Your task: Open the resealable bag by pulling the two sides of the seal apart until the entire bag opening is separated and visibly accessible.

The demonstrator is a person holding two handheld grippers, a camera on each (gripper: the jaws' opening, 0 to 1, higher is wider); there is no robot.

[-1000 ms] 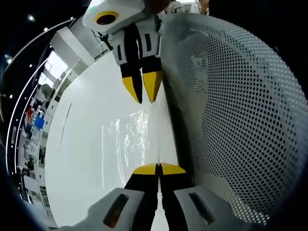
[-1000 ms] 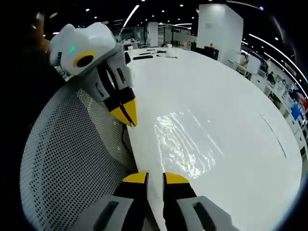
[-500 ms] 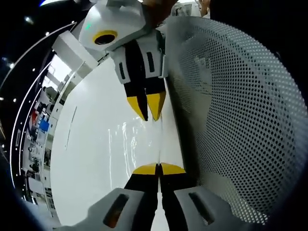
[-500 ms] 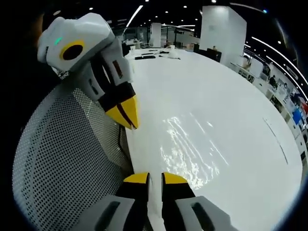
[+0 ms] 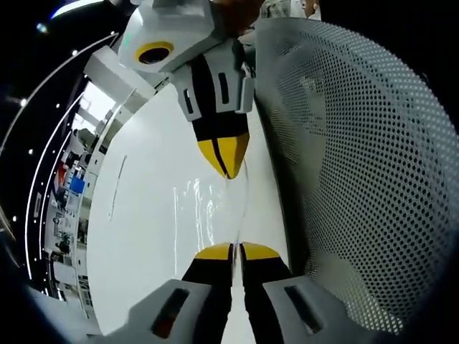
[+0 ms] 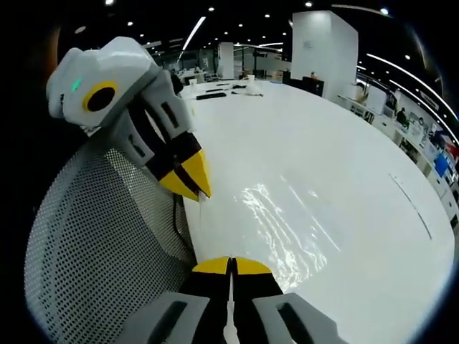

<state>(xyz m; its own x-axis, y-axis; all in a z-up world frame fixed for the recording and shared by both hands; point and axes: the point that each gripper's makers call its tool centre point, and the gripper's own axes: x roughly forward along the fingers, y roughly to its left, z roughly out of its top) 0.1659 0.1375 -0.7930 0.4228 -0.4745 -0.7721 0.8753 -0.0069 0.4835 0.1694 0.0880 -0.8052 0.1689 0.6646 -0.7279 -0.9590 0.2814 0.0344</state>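
Closer together now, left claw (image 5: 235,249) and right claw (image 6: 230,262) each pinch the bag (image 6: 280,229) edge over the surface (image 6: 344,158).

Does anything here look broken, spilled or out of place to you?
Nothing stands out. The clear bag hangs stretched between the left gripper and the right gripper above the white table, beside a mesh chair back. No spill or tear shows.

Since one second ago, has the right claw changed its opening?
Yes. The right claw has closed: its yellow tips now meet on the bag's edge, while the white table behind looks unchanged.
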